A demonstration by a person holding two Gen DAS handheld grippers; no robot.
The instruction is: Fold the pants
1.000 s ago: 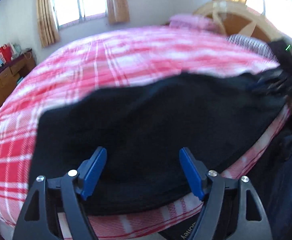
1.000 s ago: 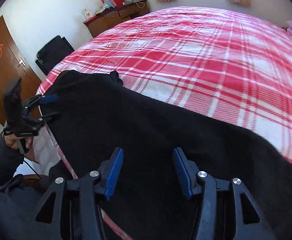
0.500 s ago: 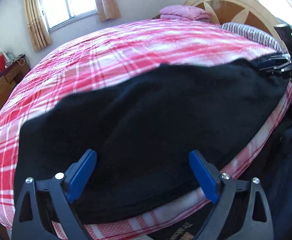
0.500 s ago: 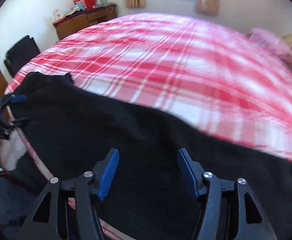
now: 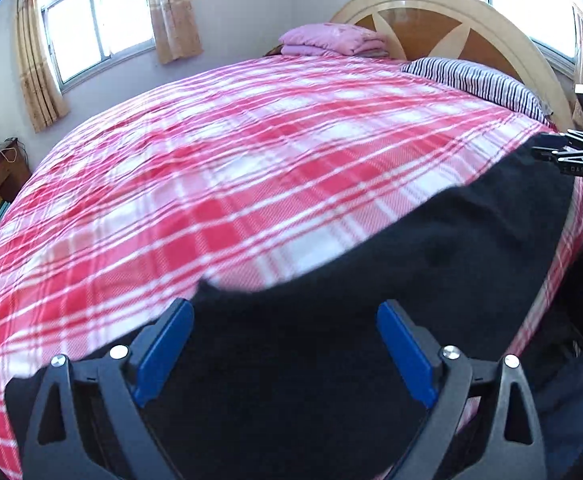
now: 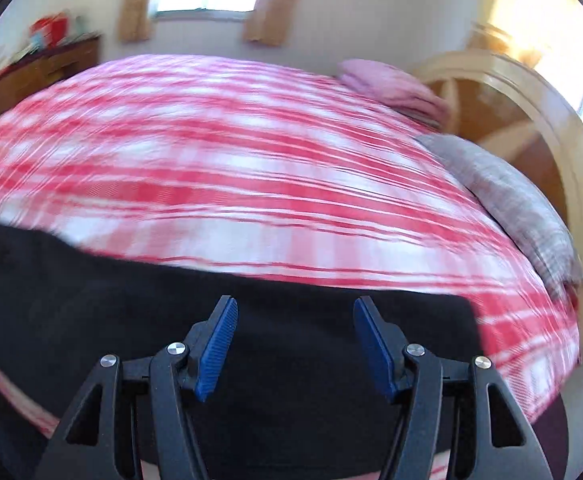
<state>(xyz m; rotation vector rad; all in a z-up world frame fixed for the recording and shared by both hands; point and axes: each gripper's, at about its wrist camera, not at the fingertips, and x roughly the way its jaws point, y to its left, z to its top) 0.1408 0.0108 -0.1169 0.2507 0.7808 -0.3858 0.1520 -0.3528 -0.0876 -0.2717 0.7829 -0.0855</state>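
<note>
Left wrist view: black pants (image 5: 431, 280) lie flat along the near edge of the bed (image 5: 251, 168), on a red-and-white plaid cover. Fabric is plain matte black, no visible seams or pockets at this resolution, far edge runs diagonally from lower left up to the right side of the frame. One small bump or corner sticks up on that far edge just above the left finger. Left gripper (image 5: 285, 350) is spread wide over the pants, blue pads (image 5: 163, 354) well apart, nothing pinched between them; can't tell if the tips touch the cloth. Right gripper (image 5: 567, 156) shows at the far right end of the pants in this view, right at the fabric edge; whether it touches the cloth is unclear. Right wrist view is motion-blurred: pants (image 6: 251, 320) fill the lower part of the frame as a dark band, with a squared end at right sitting on the plaid near the bed edge. Right gripper (image 6: 293, 348) also spread wide, blue pads (image 6: 217, 346) apart over the black cloth, holding nothing. Background: striped pillow (image 5: 475, 80) and folded pink blanket (image 5: 331, 40) by the round headboard (image 5: 451, 12), curtained window (image 5: 95, 16), wooden dresser (image 6: 43, 72) on the far side.
</note>
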